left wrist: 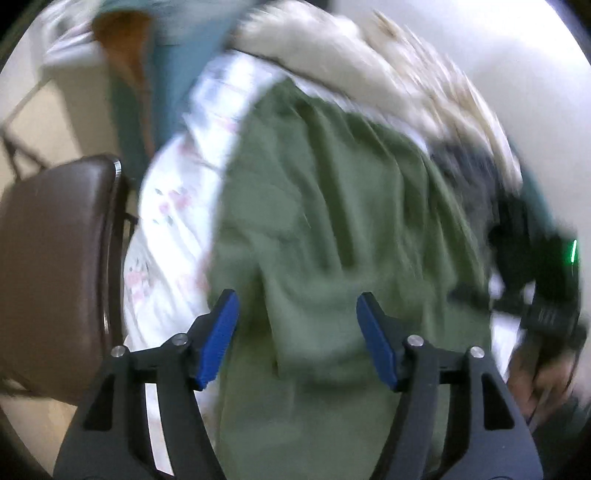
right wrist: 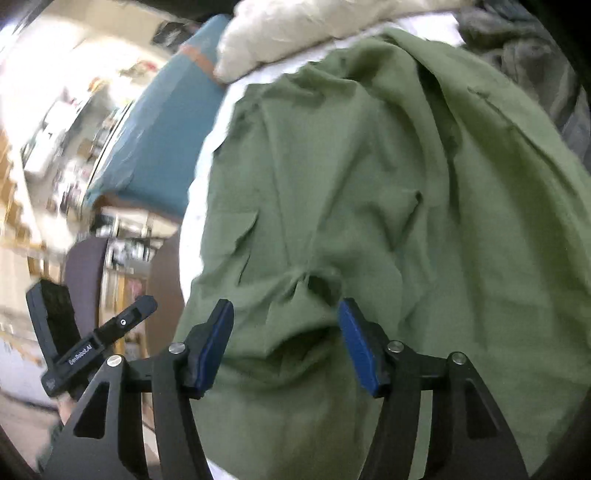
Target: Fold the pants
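Olive green pants [left wrist: 332, 221] lie crumpled on a white patterned sheet [left wrist: 177, 206]; the left wrist view is blurred. My left gripper [left wrist: 297, 299] hangs over the near part of the pants, its blue pads [left wrist: 221, 336] wide apart and pressing on nothing. In the right wrist view the pants [right wrist: 369, 184] fill the middle, with a pocket flap and a bunched fold near the fingers. My right gripper [right wrist: 285, 304] is open just above that fold, blue pads [right wrist: 358, 347] clear of the cloth. The left gripper [right wrist: 94, 295] shows at the lower left of this view, also open.
A brown padded chair [left wrist: 55, 258] stands close on the left of the bed. A cream pillow or quilt [right wrist: 295, 29] lies beyond the pants. A grey garment [right wrist: 535, 66] sits at the far right. A teal mattress edge [right wrist: 159, 136] and cluttered shelves [right wrist: 55, 147] lie left.
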Tool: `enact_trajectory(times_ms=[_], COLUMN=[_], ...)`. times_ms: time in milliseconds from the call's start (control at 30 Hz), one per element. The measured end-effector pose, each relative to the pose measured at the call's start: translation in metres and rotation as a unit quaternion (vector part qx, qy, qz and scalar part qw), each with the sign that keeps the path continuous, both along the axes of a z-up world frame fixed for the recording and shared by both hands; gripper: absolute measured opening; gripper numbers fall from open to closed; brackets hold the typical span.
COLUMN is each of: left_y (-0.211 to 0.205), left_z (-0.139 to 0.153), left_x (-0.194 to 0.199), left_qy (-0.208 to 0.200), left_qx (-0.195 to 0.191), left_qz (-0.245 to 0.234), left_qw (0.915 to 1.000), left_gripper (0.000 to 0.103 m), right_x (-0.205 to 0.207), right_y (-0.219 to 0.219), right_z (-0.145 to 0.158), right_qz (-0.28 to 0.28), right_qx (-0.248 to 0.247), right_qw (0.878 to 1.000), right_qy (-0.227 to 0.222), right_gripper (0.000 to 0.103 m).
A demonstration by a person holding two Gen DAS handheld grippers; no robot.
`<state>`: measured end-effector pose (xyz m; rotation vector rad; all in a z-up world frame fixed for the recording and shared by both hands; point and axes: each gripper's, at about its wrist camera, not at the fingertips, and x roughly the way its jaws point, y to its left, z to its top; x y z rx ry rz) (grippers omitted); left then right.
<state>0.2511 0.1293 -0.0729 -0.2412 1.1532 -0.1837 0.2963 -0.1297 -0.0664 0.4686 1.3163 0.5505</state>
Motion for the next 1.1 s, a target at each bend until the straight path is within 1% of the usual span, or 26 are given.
enact_trajectory(times_ms=[33, 100, 133, 167, 200, 233, 267, 333, 367, 400, 433, 500, 533, 567, 633, 700, 733, 800, 867, 967, 1033, 1100], left_y=[-0.013, -0.036, -0.046, -0.052, -0.057, -0.06, -0.062, -0.061, -0.06, -0.056, -0.05, -0.035, -0.023, -0.014, 0.003, 0.013, 0.015, 0.02, 0.019, 0.015, 0.006, -0.007], left_z=[-0.003, -0.016, -0.026, -0.036, -0.045, -0.057, -0.063, -0.069, -0.068, -0.065, -0.058, -0.04, -0.027, -0.016, -0.001, 0.001, -0.001, -0.007, -0.019, -0.043, -0.057, -0.062], left_x=[-0.01, -0.026, -0.033, -0.036, -0.037, -0.035, -0.03, -0.017, -0.008, 0.008, 0.022, 0.045, 0.059, 0.067, 0.081, 0.088, 0.087, 0.086, 0.082, 0.085, 0.083, 0.08], left_qy=[0.011, 0.033, 0.048, 0.061, 0.072, 0.081, 0.084, 0.076, 0.066, 0.047, 0.028, -0.011, -0.034, -0.05, -0.063, -0.053, -0.049, -0.05, -0.043, -0.013, -0.001, -0.002], left_qx=[0.029, 0.082, 0.107, 0.123, 0.136, 0.155, 0.167, 0.181, 0.185, 0.193, 0.196, 0.187, 0.174, 0.16, 0.135, 0.108, 0.104, 0.108, 0.117, 0.107, 0.094, 0.093], left_qz=[-0.041, -0.108, -0.13, -0.144, -0.154, -0.157, -0.152, -0.137, -0.127, -0.109, -0.088, -0.038, 0.0, 0.027, 0.06, 0.05, 0.043, 0.027, 0.006, -0.014, -0.035, -0.056], left_qw=[0.9987, 0.9902, 0.9845, 0.98, 0.976, 0.972, 0.9705, 0.971, 0.9722, 0.974, 0.9763, 0.9816, 0.9841, 0.9855, 0.9871, 0.9915, 0.9924, 0.9925, 0.9922, 0.994, 0.9949, 0.9941], left_gripper=[0.063, 0.063, 0.063, 0.063, 0.063, 0.063, 0.063, 0.063, 0.063, 0.063, 0.063, 0.063, 0.063, 0.063, 0.063, 0.063, 0.063, 0.063, 0.063, 0.063, 0.063, 0.063], right_x=[-0.008, -0.028, -0.04, -0.048, -0.055, -0.059, -0.061, -0.055, -0.049, -0.039, -0.026, -0.002, 0.014, 0.025, 0.039, 0.048, 0.05, 0.051, 0.053, 0.054, 0.055, 0.056], right_y=[0.005, 0.017, 0.028, 0.035, 0.044, 0.052, 0.058, 0.065, 0.067, 0.069, 0.067, 0.059, 0.052, 0.044, 0.031, 0.021, 0.017, 0.007, 0.001, -0.01, -0.016, -0.012], right_z=[0.001, 0.001, -0.003, -0.007, -0.013, -0.021, -0.028, -0.041, -0.046, -0.05, -0.051, -0.044, -0.033, -0.023, -0.011, -0.004, -0.003, -0.003, -0.01, -0.021, -0.031, -0.038], right_qz=[0.025, 0.081, 0.117, 0.138, 0.159, 0.176, 0.186, 0.184, 0.178, 0.17, 0.153, 0.107, 0.073, 0.039, 0.0, -0.01, -0.005, 0.005, 0.015, 0.013, 0.016, 0.026], right_qx=[-0.004, -0.015, -0.031, -0.049, -0.067, -0.081, -0.091, -0.106, -0.113, -0.123, -0.132, -0.113, -0.103, -0.095, -0.075, -0.066, -0.069, -0.082, -0.098, -0.115, -0.109, -0.099], right_qw=[1.0, 0.997, 0.993, 0.989, 0.985, 0.981, 0.978, 0.977, 0.977, 0.978, 0.979, 0.987, 0.991, 0.992, 0.993, 0.994, 0.994, 0.992, 0.991, 0.99, 0.992, 0.993], right_qy=[-0.003, -0.002, -0.003, -0.004, -0.003, 0.0, 0.002, 0.004, 0.004, 0.002, -0.006, -0.03, -0.054, -0.072, -0.087, -0.088, -0.088, -0.097, -0.094, -0.078, -0.061, -0.054], right_gripper=[0.062, 0.06, 0.055, 0.049, 0.047, 0.042, 0.037, 0.037, 0.037, 0.037, 0.037, 0.037, 0.037, 0.04, 0.04, 0.04, 0.04, 0.04, 0.041, 0.041, 0.041, 0.041])
